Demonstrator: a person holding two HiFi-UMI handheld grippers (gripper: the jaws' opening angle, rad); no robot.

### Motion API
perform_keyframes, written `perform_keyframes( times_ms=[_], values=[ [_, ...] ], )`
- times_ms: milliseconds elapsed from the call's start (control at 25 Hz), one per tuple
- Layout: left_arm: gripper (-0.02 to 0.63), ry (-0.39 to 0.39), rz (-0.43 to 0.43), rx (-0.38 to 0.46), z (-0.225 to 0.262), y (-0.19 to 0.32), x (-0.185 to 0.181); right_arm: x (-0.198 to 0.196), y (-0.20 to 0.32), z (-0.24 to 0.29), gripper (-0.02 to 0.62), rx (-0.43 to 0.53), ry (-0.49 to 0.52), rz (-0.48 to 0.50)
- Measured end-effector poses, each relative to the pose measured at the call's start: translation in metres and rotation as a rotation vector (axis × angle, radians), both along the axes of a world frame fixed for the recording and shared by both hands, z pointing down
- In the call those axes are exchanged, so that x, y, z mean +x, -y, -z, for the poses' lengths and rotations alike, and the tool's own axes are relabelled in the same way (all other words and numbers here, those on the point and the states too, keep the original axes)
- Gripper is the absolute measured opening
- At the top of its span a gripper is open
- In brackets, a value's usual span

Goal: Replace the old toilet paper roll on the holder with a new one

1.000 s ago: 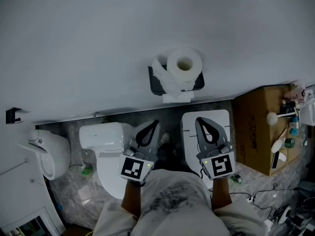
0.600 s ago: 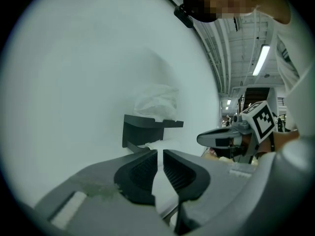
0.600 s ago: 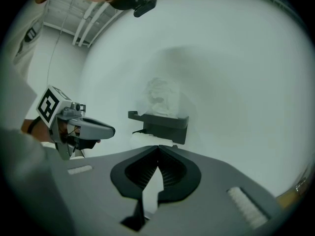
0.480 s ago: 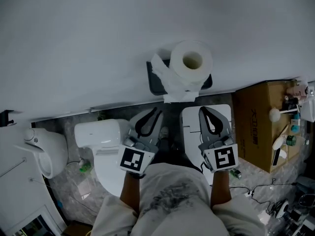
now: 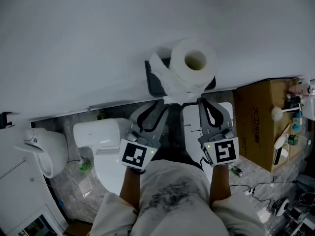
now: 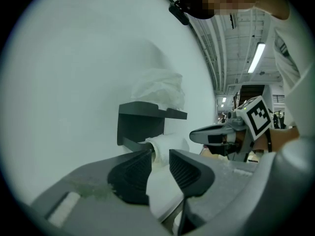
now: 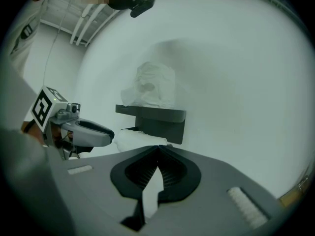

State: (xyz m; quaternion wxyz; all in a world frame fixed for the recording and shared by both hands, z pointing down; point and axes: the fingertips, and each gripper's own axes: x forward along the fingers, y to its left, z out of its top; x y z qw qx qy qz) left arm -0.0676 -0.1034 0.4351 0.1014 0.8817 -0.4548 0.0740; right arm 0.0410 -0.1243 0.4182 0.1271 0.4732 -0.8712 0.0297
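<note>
A black wall holder point(image 5: 156, 80) carries a full white toilet paper roll point(image 5: 195, 62) on its top shelf, with a loose tail point(image 5: 168, 85) hanging over the front. Under the shelf point(image 6: 147, 113) a smaller white roll point(image 6: 170, 142) sits on the bar. My left gripper point(image 5: 160, 107) is just below the holder. Its jaws have just been opening and now stand open point(image 6: 160, 156); the white paper shows through the gap just beyond the tips, and nothing is pressed. My right gripper point(image 5: 204, 102) is shut and empty, pointing at the holder point(image 7: 160, 122) from the right.
A white toilet point(image 5: 101, 136) stands below left of the holder, and a white box-like stand point(image 5: 192, 127) is under the grippers. A cardboard box point(image 5: 258, 127) with small items on it is at the right. Cables lie on the floor at the lower right.
Both grippers have moved forward towards the wall holder. The left jaws, shut before, have opened. The right jaws stayed shut.
</note>
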Motion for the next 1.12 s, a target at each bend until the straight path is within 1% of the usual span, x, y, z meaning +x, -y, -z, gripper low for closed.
perform_keyframes(
  times_ms=[320, 720, 960, 1120],
  values=[
    [0.13, 0.003, -0.016, -0.001, -0.007, 0.007, 0.007, -0.005, 0.015, -0.008, 0.002, 0.0, 0.008, 0.009],
    [0.13, -0.011, -0.027, 0.002, -0.012, 0.015, 0.013, -0.007, 0.025, -0.016, 0.002, -0.011, 0.025, 0.02],
    [0.13, -0.026, -0.04, 0.026, -0.008, 0.016, 0.017, -0.006, 0.027, -0.017, 0.002, -0.023, 0.039, 0.021],
    [0.13, -0.013, -0.034, 0.055, -0.003, 0.015, 0.017, -0.005, 0.029, -0.017, 0.002, -0.02, 0.028, 0.039]
  ],
)
